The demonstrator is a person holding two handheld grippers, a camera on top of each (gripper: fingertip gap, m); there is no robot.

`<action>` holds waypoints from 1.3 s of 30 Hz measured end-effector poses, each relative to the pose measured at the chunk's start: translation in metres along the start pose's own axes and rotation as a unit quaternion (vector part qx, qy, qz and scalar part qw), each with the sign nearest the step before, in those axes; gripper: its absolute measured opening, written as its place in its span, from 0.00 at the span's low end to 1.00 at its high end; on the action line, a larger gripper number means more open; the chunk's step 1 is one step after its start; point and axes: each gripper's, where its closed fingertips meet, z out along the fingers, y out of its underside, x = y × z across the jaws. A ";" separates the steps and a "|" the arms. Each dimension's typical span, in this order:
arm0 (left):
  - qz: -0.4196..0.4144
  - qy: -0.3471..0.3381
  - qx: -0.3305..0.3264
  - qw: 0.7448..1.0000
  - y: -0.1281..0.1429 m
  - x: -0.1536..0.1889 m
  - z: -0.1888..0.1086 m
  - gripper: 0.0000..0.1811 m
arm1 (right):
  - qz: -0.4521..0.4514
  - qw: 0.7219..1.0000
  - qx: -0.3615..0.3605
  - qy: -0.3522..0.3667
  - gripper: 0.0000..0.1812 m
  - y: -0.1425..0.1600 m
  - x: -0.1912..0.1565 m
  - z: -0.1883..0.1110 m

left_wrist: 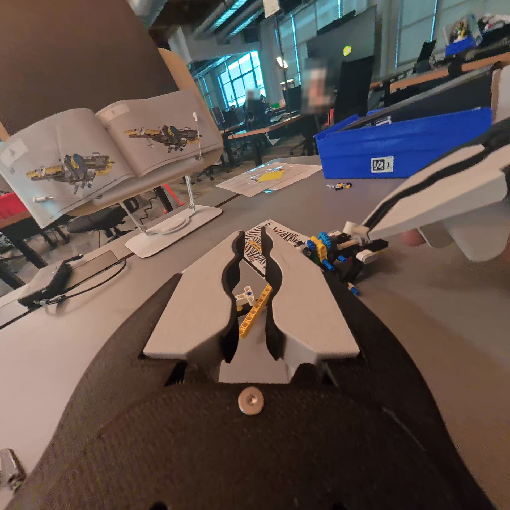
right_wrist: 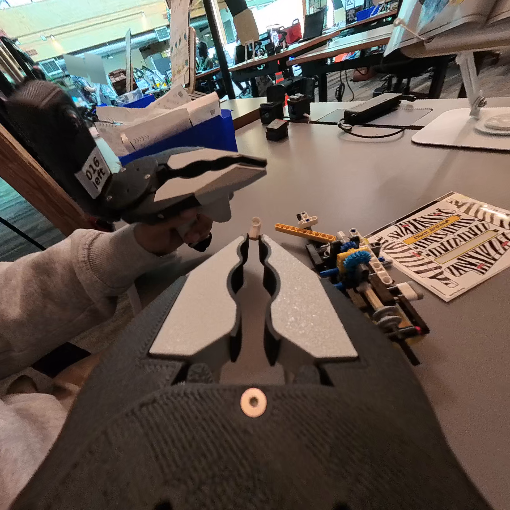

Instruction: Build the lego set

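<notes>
My right gripper [right_wrist: 254, 238] is shut on a small white tube piece [right_wrist: 255, 224] at its fingertips, held just above the grey table [right_wrist: 345, 176]. It shows in the left wrist view [left_wrist: 364, 234] with the tube [left_wrist: 352, 227] right by the half-built lego model [left_wrist: 331, 249]. That model [right_wrist: 367, 281], black with yellow, blue gears and a grey axle, lies right of my right fingers. My left gripper [left_wrist: 252, 231] is slightly open and empty, above a yellow beam [left_wrist: 255, 311] and a white T-piece [left_wrist: 245, 296]. In the right wrist view the left gripper [right_wrist: 259, 165] hovers at upper left.
A zebra-striped sticker sheet [right_wrist: 447, 248] lies beside the model. An open instruction booklet [left_wrist: 110, 146] stands on a white stand [left_wrist: 171, 231]. A blue bin [left_wrist: 400, 149] and loose small pieces [left_wrist: 339, 185] sit farther back. A black power adapter [left_wrist: 49, 281] with cable lies left. A person's sleeve [right_wrist: 69, 281] shows. Tip to tip, the grippers are about 7 cm apart. The white T-piece [left_wrist: 245, 296] is about 9 cm from my left fingertips. Seen from the right wrist view [right_wrist: 304, 219] as well.
</notes>
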 end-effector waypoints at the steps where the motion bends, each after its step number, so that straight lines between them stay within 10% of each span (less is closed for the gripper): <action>1: 0.013 -0.002 -0.001 1.000 0.000 0.001 0.000 0.07 | 0.008 1.000 0.002 -0.007 0.03 -0.001 0.000 -0.001; 24: 0.222 0.059 -0.039 0.972 0.025 0.056 0.011 0.06 | 0.170 0.981 -0.010 -0.088 0.03 0.006 0.015 -0.004; 39: 0.401 -0.004 0.011 0.916 0.014 0.074 0.014 0.07 | 0.439 0.878 -0.056 -0.180 0.02 0.010 0.016 -0.014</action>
